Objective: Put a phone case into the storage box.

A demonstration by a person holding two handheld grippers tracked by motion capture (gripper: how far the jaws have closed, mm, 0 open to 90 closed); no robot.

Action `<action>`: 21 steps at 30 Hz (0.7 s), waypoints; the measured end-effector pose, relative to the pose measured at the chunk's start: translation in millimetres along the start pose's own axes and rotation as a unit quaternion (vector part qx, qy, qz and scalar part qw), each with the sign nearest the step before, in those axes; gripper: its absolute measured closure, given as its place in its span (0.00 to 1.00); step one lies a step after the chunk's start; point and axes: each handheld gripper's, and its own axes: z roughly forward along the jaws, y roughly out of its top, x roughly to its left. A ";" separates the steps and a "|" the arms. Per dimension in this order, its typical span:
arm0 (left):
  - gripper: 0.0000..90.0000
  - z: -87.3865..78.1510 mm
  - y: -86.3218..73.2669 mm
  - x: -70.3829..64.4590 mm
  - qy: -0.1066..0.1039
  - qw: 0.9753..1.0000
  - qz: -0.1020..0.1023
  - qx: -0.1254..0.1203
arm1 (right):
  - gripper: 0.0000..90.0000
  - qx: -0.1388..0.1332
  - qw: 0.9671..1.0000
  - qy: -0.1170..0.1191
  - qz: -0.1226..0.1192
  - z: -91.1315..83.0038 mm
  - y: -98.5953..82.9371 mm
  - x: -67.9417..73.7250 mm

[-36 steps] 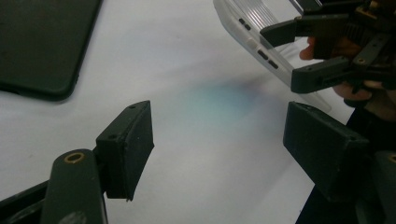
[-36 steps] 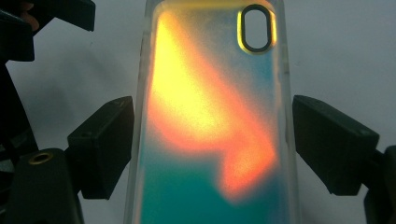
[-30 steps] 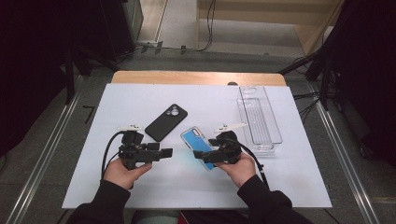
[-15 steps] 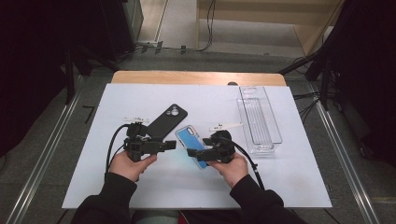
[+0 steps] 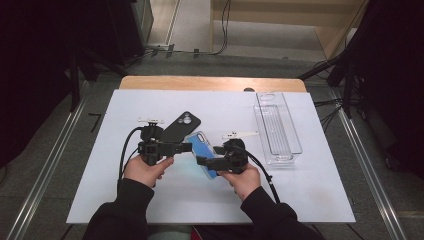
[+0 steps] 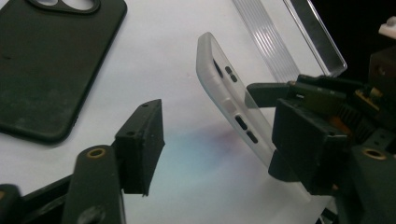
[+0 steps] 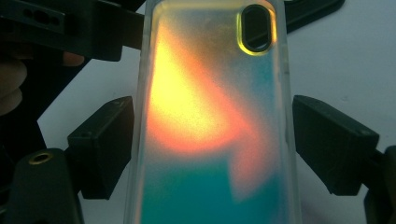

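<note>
On the white table (image 5: 100, 200), near the middle, I see my two grippers facing each other with a see-through phone case (image 5: 204, 151) between them. The right gripper (image 5: 206, 161) comes in from the right, and the case lies between its jaws — in the right gripper view the case (image 7: 210, 121) runs up the middle, glowing orange and teal, with a dark camera hole at its far end. One jaw sits right against the case's edge and the other has a thin gap beside it, so the jaws look a little apart, and I cannot tell if they truly pinch the case. In the left gripper view the case (image 6: 233, 105) is tilted up on its edge, lifted off the table at one end, with small button holes along its frosted side. The left gripper (image 5: 184, 146) points right, toward the near-left edge of the case. Its jaws are wide apart and hold nothing — one jaw stands clear of the case. A black phone case (image 5: 181, 126) lies flat on the table just behind the left gripper, a bit farther away. A clear plastic tray (image 5: 276, 127) sits on the right side of the table, well apart from both grippers.
</note>
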 end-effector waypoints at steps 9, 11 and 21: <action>0.41 7.4 5.5 1.1 0.010 1.000 -0.009 -0.003 | 0.17 -0.008 1.000 0.009 0.002 5.4 0.9 3.2; 0.41 9.6 6.2 1.5 0.010 1.000 -0.015 -0.002 | 0.17 -0.010 1.000 0.014 0.006 6.2 0.8 2.9; 0.59 19.8 8.7 -1.2 -0.002 0.999 -0.032 -0.013 | 0.17 -0.030 0.999 0.022 -0.003 5.3 0.3 7.2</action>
